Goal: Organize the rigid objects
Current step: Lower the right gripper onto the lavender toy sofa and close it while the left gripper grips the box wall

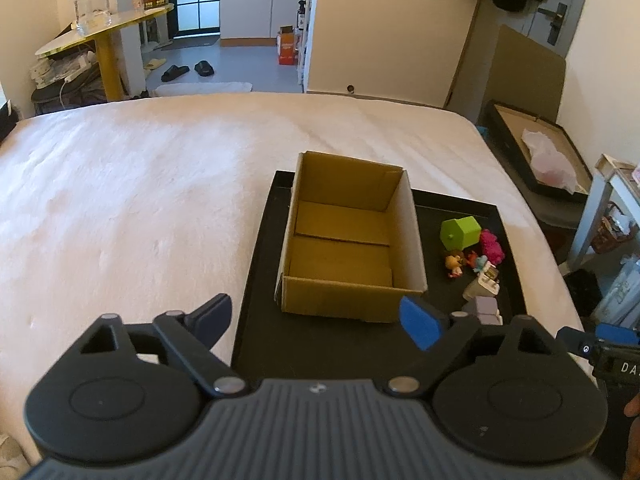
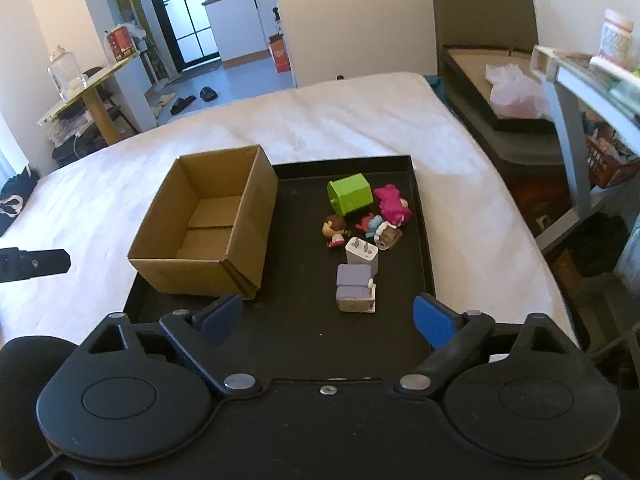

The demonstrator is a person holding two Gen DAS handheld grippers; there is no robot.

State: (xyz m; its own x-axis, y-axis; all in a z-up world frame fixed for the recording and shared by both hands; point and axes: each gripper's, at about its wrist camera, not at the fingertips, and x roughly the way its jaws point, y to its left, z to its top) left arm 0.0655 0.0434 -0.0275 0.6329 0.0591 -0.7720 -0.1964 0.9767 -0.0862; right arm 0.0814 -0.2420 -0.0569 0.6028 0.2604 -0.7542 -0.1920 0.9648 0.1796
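A black tray (image 2: 422, 216) lay on a bed (image 2: 340, 120) covered in a pale sheet, and on its left part stood an open cardboard box (image 2: 244, 216) whose brown floor showed bare, with nothing in it. The small rigid things sat loose on the tray to the right of the box, close together: a green cube-shaped toy (image 2: 351, 198) tipped on its side, a magenta toy (image 2: 393, 205) just beside it, a brown-haired doll figure (image 2: 335, 229), a red and blue figure (image 2: 372, 223), a small brown barrel-like piece (image 2: 389, 237), a white plug adapter (image 2: 361, 255) with its two prongs up, and nearest the camera a grey-lilac toy armchair (image 2: 354, 287). The left tool (image 1: 320, 322) hovered over the near edge of the tray in front of the box, its blue-padded fingers spread wide with nothing between them; the right tool (image 2: 328, 318) hung over the tray's near end just short of the armchair, likewise released and empty. On the right tool's body, seen at the edge of the left wrist view, only the letters "DA" could be read. A red canister (image 2: 119, 43) on a round side table (image 2: 86, 92) bore print too small to read.
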